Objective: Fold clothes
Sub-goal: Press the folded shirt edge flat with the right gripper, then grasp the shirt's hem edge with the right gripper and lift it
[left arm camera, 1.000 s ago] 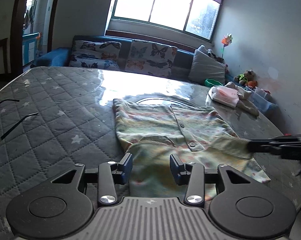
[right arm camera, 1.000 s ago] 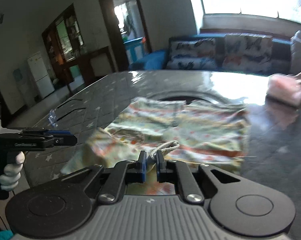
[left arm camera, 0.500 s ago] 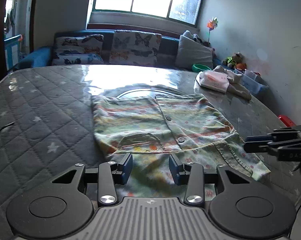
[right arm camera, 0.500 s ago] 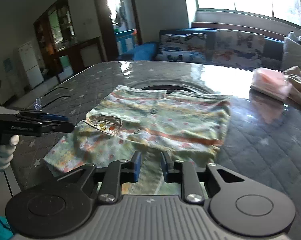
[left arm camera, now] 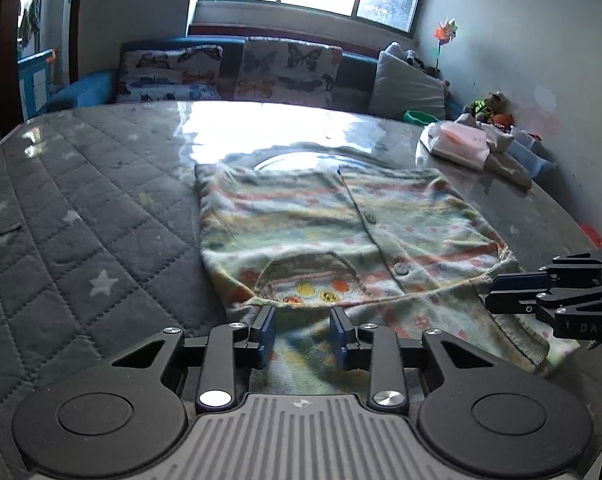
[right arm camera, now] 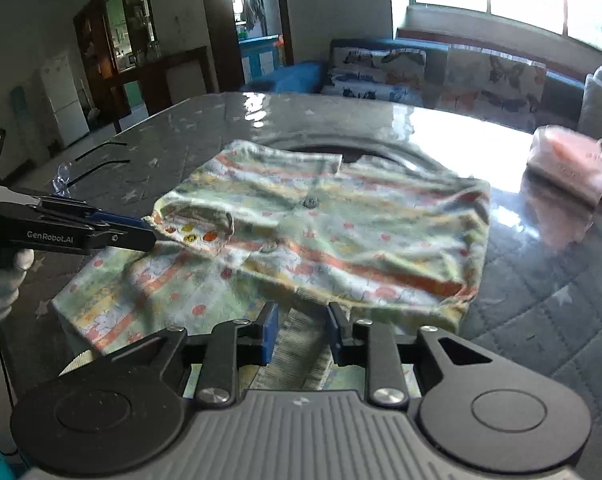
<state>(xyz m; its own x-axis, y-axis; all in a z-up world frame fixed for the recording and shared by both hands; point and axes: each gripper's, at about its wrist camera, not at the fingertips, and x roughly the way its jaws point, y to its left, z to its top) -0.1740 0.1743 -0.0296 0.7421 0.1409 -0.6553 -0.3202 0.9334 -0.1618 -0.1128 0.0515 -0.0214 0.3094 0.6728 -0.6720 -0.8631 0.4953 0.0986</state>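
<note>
I find the child's patterned cardigan (left arm camera: 341, 240) lying button-side up on the near half of the tabletop (left arm camera: 81, 208), which wears a quilted grey star-print cover under a glossy clear sheet; the garment's lower portion reaches the near edge, and an upper layer is folded over it toward the far side, its pocket facing me. My left gripper (left arm camera: 303, 332) sits low at the near edge, just under the folded hem beside the pocket, and its jaws are closing; cloth lies beneath and between them, but the blue pads do not press on it that I can see. My right gripper (right arm camera: 299, 336) stands at the near-right corner of the garment with its jaws opening, a ribbed band of the fabric lying loose between the pads, so I judge that it is letting that part settle flat. I judge both tools are placed at the near hem because that is the free edge from which the next fold would be taken. A pair of spectacles (right arm camera: 85, 164) lies near the left edge of the tabletop, well apart from the work. A pink packet (left arm camera: 459, 140) and other cloth rest by the far-right edge, also clear of the cardigan. In the right view, a white-gloved hand (right arm camera: 1, 284) carries the left tool.
</note>
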